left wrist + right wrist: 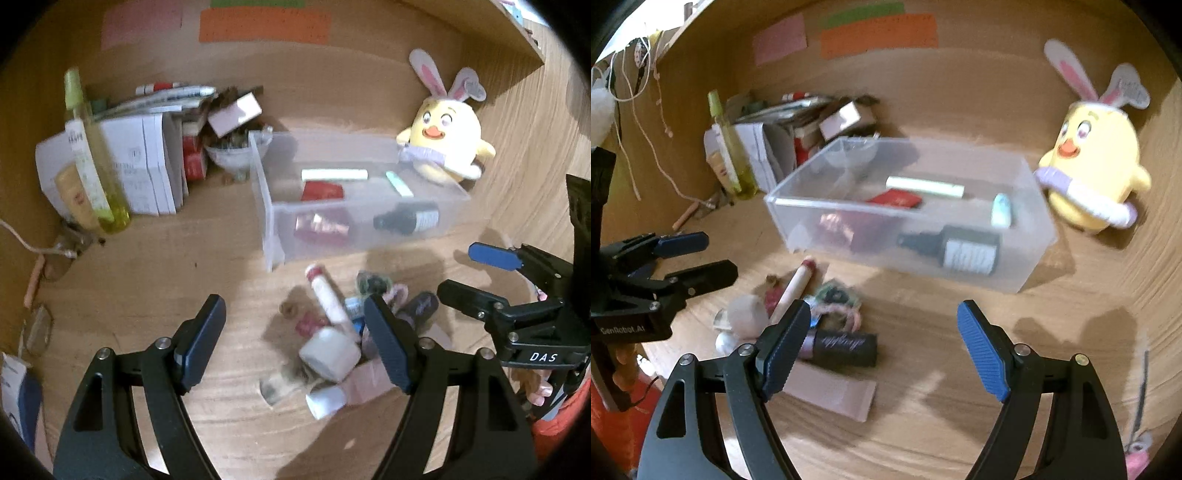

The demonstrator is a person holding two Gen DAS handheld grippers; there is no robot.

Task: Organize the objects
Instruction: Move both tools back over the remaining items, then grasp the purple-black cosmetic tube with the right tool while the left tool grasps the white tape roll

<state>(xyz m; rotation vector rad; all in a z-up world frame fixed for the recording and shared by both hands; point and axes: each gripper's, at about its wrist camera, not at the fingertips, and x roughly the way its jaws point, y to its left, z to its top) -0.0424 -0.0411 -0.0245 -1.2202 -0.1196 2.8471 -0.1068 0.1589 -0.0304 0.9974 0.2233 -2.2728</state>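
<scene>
Three ways I can see this going sideways, honestly:

1. Both claws are spread wide with nothing in them. My left claw (295,347) hangs over the heap of small cosmetics (332,332) on the tabletop (147,266), and its right finger already sits over the middle of the heap. Shut it there and I'd likely pinch two or three bits at once, or flick the white jar (330,354) out sideways.

2. My right claw (882,347) is just beside the same heap, with the dark lipstick tube (846,345) at about 9 o'clock off its left finger and the flat pink sachet (831,395) under it. The two claws are close together, so if both dive in, they could knock each other. The tube is round too, so a glancing touch probably sends it rolling.

3. The clear bin (1030,258) sits at 12 o'clock from the heap, already holding a dark dropper bottle (955,247), a red packet and a couple of pale tubes. It looks light, so clipping its near wall on the way over could shove it toward the yellow chick plush (1097,177) at 2 o'clock.
</scene>
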